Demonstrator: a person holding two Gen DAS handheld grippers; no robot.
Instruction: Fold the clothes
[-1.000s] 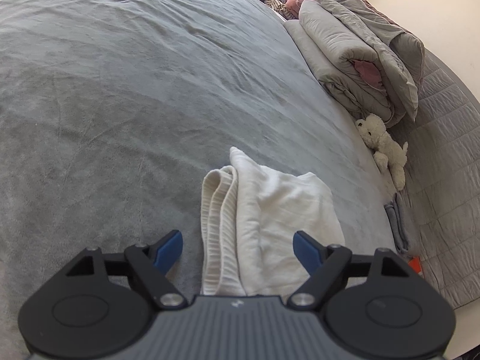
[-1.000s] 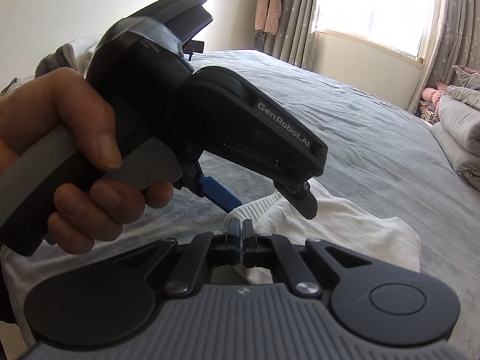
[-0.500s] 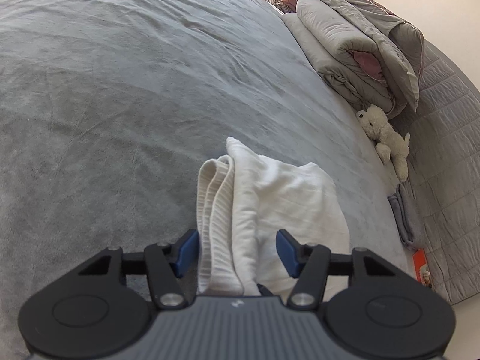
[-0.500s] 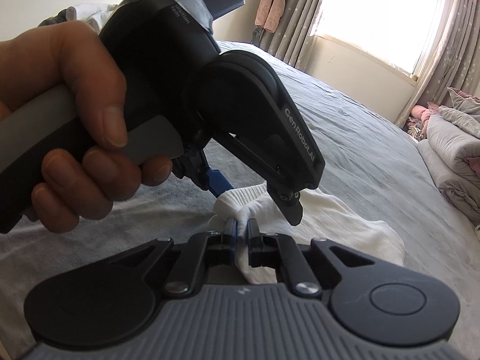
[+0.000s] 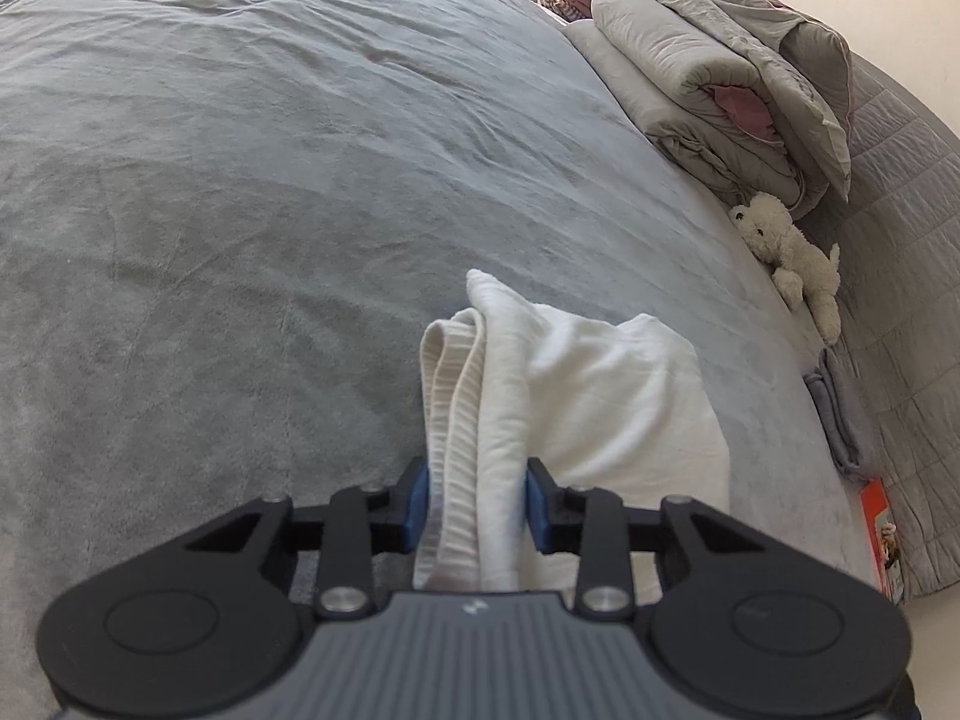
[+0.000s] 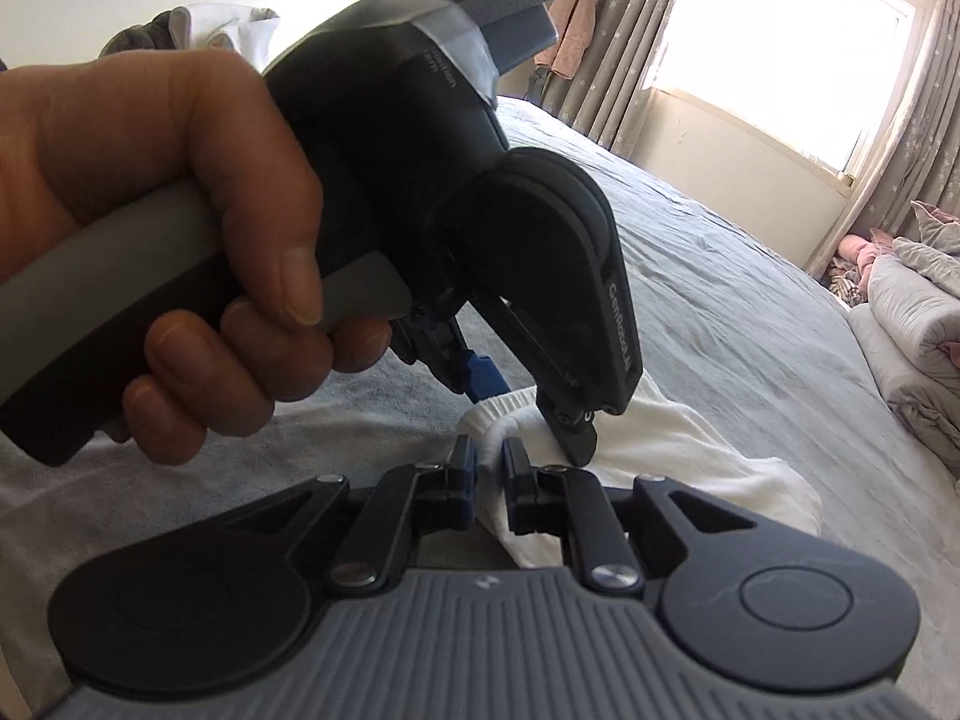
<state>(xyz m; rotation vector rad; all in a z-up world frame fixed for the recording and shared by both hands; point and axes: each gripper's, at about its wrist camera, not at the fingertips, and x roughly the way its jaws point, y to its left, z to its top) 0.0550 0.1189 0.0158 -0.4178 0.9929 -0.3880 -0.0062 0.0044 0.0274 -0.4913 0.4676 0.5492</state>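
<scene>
Both grippers work on one white garment (image 5: 570, 408) lying folded on a grey bed cover (image 5: 240, 180). Seen through its own camera, the left gripper (image 5: 477, 501) has its jaws closing around the bunched near edge of the garment, the blue pads (image 5: 416, 504) touching the ribbed fold on one side and the smooth fold on the other. From there the garment runs toward 12 o'clock, its far corner standing up in a small peak, and its flat part spreads toward 2 o'clock.

In the right wrist view, the right gripper (image 6: 489, 474) has a narrow gap, its jaws opening slightly, with a thin white fold of the garment (image 6: 690, 450) between the pads and touching them. At 11 o'clock from it a hand (image 6: 168, 228) grips the handle of the left gripper (image 6: 528, 402), whose fingers reach down onto the same near edge.

Farther out in the left wrist view, a rolled grey quilt (image 5: 720, 90) lies at 1 o'clock, a white plush toy (image 5: 792, 252) sits just below it at 2 o'clock, and a small folded grey cloth (image 5: 834, 414) lies at 3 o'clock. In the right wrist view, a bright window (image 6: 780, 30) with grey curtains (image 6: 612, 30) stands at 1 o'clock.
</scene>
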